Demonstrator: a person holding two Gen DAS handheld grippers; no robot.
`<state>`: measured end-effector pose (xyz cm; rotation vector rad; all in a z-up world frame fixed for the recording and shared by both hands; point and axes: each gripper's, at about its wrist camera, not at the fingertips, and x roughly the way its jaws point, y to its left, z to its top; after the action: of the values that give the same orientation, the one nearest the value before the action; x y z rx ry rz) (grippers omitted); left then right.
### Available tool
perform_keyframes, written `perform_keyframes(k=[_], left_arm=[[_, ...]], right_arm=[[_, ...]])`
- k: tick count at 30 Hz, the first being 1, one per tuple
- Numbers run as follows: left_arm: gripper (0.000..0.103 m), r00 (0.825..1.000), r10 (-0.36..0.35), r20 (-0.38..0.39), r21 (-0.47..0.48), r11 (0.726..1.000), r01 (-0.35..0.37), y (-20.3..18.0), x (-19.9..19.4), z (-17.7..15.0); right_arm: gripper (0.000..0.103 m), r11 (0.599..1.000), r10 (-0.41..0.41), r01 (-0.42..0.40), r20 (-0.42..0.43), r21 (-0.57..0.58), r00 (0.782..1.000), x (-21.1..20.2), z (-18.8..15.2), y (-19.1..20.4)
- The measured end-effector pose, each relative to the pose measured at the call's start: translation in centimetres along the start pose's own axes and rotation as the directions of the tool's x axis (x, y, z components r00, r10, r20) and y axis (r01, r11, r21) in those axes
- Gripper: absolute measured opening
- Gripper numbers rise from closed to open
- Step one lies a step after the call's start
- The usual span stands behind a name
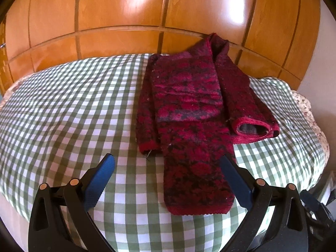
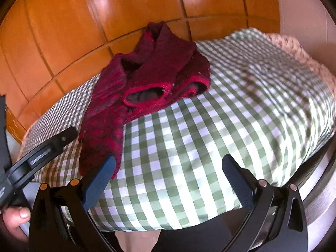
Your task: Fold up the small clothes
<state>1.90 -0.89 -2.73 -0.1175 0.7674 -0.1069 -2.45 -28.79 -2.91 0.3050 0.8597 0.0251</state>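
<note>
Red-and-black knit sweater [image 1: 189,113] lies partly folded on my green checked cloth [image 1: 63,105], directly ahead of the left gripper [image 1: 167,163], whose blue pads stand apart, empty. My right gripper [image 2: 168,168], likewise spread and empty, has the sweater ahead-left.

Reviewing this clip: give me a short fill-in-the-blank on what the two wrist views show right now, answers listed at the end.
1. The dark red sweater lies on a green-and-white ____ cloth.
2. Both the left claw and the right claw are ____, holding nothing.
3. Behind the table stands a glossy ____ wardrobe.
4. The sweater's body panel is folded over itself, so the garment is ____ folded.

Answers: checked; open; wooden; partly
</note>
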Motion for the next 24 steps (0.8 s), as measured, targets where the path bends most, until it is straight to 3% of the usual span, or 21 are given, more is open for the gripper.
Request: perform_keyframes(k=[6, 10, 11, 12, 14, 16, 18, 19, 22, 23, 24], left_arm=[[0.099, 0.99, -0.139, -0.013, 0.124, 0.982, 0.14, -1.6, -0.1, 0.2], [0.098, 0.987, -0.128, -0.099, 0.255, 0.955, 0.149, -3.4, 1.6, -0.6], [0.086, 0.985, -0.112, -0.13, 0.281, 0.949, 0.144, -3.7, 2.3, -1.0], [0.067, 0.979, -0.084, -0.185, 0.312, 0.94, 0.14, -4.1, 3.4, -1.7], [0.06, 0.969, -0.059, -0.241, 0.343, 0.928, 0.142, -4.6, 4.8, -2.6], [0.039, 0.972, -0.079, -0.223, 0.334, 0.93, 0.152, -4.3, 4.7, -2.6], [0.002, 0.973, -0.106, -0.207, 0.287, 0.944, 0.164, -3.3, 4.2, -1.7], [0.002, 0.973, -0.117, -0.2, 0.263, 0.95, 0.168, -2.6, 3.9, -1.3], [0.002, 0.964, -0.201, -0.172, 0.184, 0.955, 0.232, -0.8, 2.6, -0.2], [0.002, 0.966, -0.207, -0.158, 0.18, 0.955, 0.234, -0.6, 2.3, 0.1], [0.001, 0.965, -0.219, -0.146, 0.166, 0.956, 0.242, 0.0, 1.8, 0.6]], right_arm=[[0.101, 1.0, -0.013, 0.013, 0.064, 0.005, 0.998, -0.6, 3.4, -1.3], [0.101, 0.999, 0.018, -0.015, 0.105, -0.03, 0.994, 0.0, 6.4, -0.6], [0.098, 0.998, 0.035, -0.028, 0.112, -0.064, 0.993, 0.4, 7.1, 0.1], [0.091, 0.994, 0.058, -0.047, 0.108, -0.104, 0.992, 1.0, 7.8, 0.8], [0.08, 0.981, 0.1, -0.088, 0.064, -0.17, 0.993, 2.6, 8.7, 1.9], [0.072, 0.968, 0.123, -0.116, 0.02, -0.221, 0.992, 4.2, 9.2, 2.8], [0.063, 0.941, 0.112, -0.114, -0.026, -0.318, 0.993, 6.4, 9.3, 4.3], [0.06, 0.924, 0.088, -0.095, -0.036, -0.371, 0.995, 7.3, 9.3, 5.0], [0.03, 0.871, 0.04, -0.069, -0.068, -0.487, 0.997, 9.8, 9.0, 6.6], [0.006, 0.857, 0.024, -0.066, -0.09, -0.511, 0.996, 10.6, 9.0, 6.8], [0.0, 0.85, 0.013, -0.065, -0.102, -0.522, 0.995, 11.0, 9.0, 6.9]])
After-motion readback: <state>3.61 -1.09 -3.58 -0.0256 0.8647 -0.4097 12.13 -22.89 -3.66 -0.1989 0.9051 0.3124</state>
